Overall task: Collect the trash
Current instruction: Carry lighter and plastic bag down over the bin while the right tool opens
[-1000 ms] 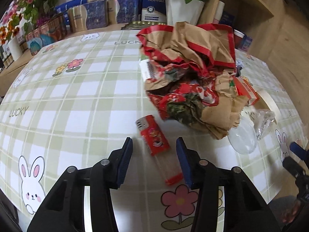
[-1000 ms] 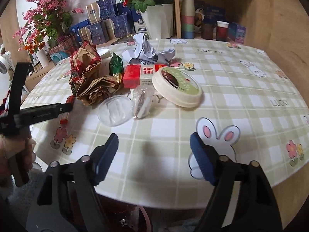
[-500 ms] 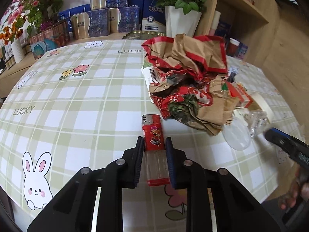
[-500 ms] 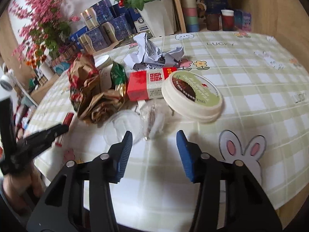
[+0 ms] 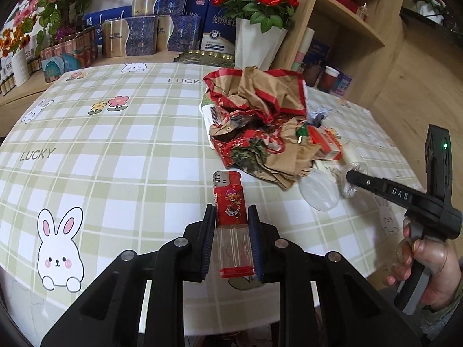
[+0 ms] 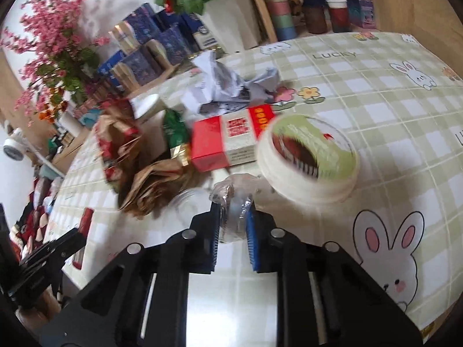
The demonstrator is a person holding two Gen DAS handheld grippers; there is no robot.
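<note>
On the table (image 5: 139,133), toward its right side, sits one heap of crumpled brown-and-red paper (image 5: 260,124), with one round white container (image 6: 309,156), one red carton (image 6: 225,141) and one crumpled white paper (image 6: 228,89) just beside it; the table's left half is bare checked cloth. At the near edge, the left gripper (image 5: 231,240) is clamped on the single red lighter (image 5: 231,222). The right gripper (image 6: 233,237) pinches one clear plastic wrapper (image 6: 233,202), touching one clear lid (image 6: 188,205).
</note>
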